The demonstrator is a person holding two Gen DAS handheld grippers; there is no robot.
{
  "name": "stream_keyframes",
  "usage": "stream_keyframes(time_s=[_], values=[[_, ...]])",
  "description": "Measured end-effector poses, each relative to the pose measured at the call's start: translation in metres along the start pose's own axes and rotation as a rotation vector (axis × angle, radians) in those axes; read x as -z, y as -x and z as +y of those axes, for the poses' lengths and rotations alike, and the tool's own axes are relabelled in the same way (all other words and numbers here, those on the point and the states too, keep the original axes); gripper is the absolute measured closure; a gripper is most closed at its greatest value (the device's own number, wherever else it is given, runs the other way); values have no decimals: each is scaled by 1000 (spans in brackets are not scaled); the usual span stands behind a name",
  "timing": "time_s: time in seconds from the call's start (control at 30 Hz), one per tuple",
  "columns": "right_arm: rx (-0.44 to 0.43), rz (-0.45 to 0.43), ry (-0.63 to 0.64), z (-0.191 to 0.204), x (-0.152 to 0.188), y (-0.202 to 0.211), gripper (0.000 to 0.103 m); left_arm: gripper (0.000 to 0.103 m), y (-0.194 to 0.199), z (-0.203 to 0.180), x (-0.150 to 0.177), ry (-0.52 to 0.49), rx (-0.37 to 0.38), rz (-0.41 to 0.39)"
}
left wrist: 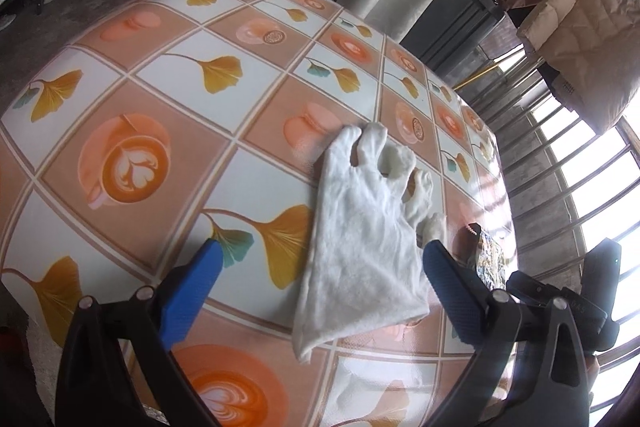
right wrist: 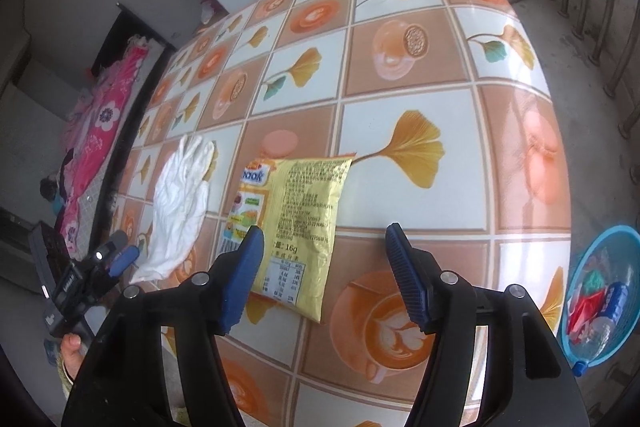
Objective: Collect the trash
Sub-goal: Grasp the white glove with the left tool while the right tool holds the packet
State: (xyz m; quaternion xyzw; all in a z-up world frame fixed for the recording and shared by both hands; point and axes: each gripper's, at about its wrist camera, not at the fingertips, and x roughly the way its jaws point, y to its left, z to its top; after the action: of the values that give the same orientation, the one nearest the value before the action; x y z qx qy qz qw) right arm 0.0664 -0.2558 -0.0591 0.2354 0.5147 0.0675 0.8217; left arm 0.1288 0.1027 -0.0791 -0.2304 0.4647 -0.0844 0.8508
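A white cloth glove [left wrist: 360,227] lies flat on the patterned table [left wrist: 160,87]. My left gripper [left wrist: 320,259] is open above it, with its blue fingers on either side of the glove's wrist end. A yellow snack packet [right wrist: 296,223] lies flat on the table in the right wrist view. My right gripper [right wrist: 324,247] is open and empty, just above the packet's near end. The glove [right wrist: 180,211] also shows there, left of the packet, with the left gripper [right wrist: 120,259] beside it. A foil edge of the packet [left wrist: 486,259] shows in the left wrist view.
A blue basket [right wrist: 600,291] with a bottle and wrappers stands on the floor to the right of the table. A window with bars [left wrist: 580,167] lies beyond the table's far edge. A pink floral bed cover [right wrist: 100,147] lies to the left.
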Motion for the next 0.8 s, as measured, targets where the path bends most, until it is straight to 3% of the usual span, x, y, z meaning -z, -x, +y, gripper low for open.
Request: stream_keyframes(time_s=[0.1,0.27,0.4,0.53,0.6,0.7,0.77,0.8], values=[[16,-5,17,2,1,-1,42,5,-6,-9,2,-56,-43,10],[37,-21,45,6,2,-3,41,7,-19,-38,9,-290,-59,25],[68,-45,92,15,7,-6,52,27,-32,-52,16,-413,-154,15],[159,-71,186,27,13,-11,63,44,-35,-60,22,-469,-199,-9],[166,-63,202,29,14,-12,78,52,-33,-60,23,-496,-209,-9],[196,-67,225,29,15,-13,91,60,-31,-60,23,-525,-219,-23],[203,-73,228,29,17,-13,94,70,-31,-64,25,-539,-220,-28],[198,-74,228,29,18,-13,95,80,-32,-67,26,-550,-223,-28]])
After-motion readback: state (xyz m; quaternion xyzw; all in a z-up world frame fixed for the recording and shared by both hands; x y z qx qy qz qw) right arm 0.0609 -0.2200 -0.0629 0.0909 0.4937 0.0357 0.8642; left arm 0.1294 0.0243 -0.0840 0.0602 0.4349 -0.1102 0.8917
